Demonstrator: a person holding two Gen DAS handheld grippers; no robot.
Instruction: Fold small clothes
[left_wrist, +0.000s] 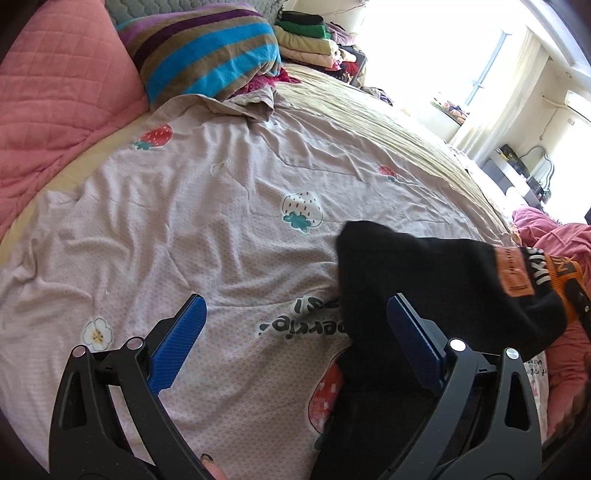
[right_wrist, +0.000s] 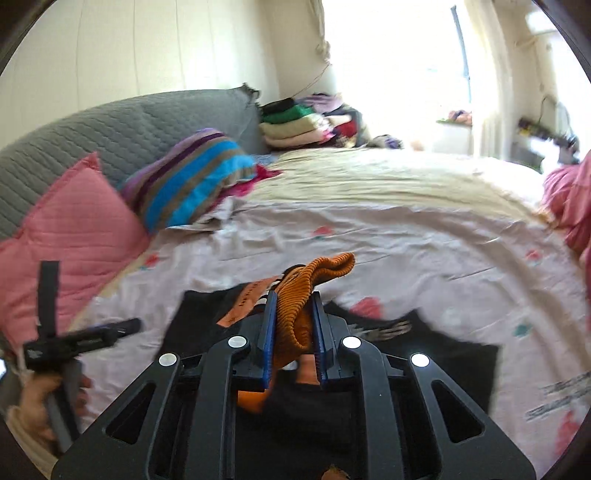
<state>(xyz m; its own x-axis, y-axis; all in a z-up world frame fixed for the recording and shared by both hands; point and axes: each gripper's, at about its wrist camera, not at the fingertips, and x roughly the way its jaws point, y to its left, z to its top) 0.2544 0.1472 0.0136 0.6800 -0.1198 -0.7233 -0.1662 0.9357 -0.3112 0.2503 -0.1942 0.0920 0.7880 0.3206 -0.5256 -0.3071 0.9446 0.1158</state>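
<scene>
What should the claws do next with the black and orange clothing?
Probably bring the open left claw over to pinch the black garment's loose edge. The right claw is shut on its orange ribbed cuff, so the garment hangs bunched above the strawberry sheet. A second grip would let it be spread flat for folding.

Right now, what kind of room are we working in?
Most likely a lived-in bedroom: a wide bed under a strawberry-print sheet, a pink pillow against a grey padded headboard, and a stack of folded clothes by a bright window.
</scene>
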